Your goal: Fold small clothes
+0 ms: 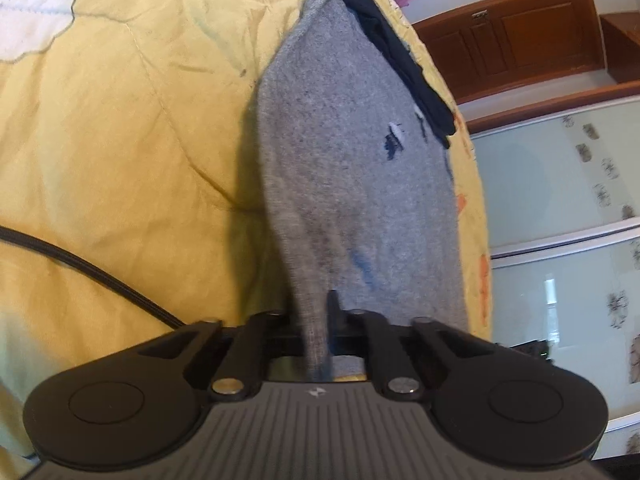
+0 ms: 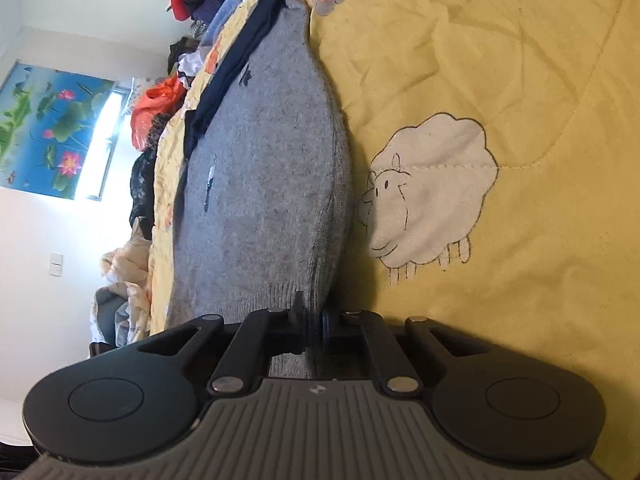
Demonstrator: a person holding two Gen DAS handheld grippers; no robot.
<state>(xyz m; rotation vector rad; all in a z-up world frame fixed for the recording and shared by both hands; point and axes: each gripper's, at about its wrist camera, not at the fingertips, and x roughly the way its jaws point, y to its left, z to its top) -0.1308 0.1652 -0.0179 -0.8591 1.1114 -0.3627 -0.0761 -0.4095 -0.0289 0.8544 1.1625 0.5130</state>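
Observation:
A small grey knitted garment [image 1: 344, 152] with little dark blue marks lies stretched across a yellow quilt [image 1: 120, 140]. My left gripper [image 1: 318, 320] is shut on a bunched edge of it, and the cloth runs down between the fingers. In the right wrist view the same grey garment [image 2: 264, 184] stretches away from me. My right gripper [image 2: 310, 318] is shut on its ribbed hem. A dark navy piece of cloth [image 1: 400, 60] lies along the garment's far side, seen also as navy cloth [image 2: 236, 68] in the right wrist view.
A black cable [image 1: 92, 276] crosses the quilt at the left. A white sheep patch [image 2: 424, 196] is sewn into the quilt beside the garment. A heap of clothes and an orange bag [image 2: 156, 108] lie at the bed's far side. Wooden cabinets [image 1: 512, 36] and glass doors stand beyond.

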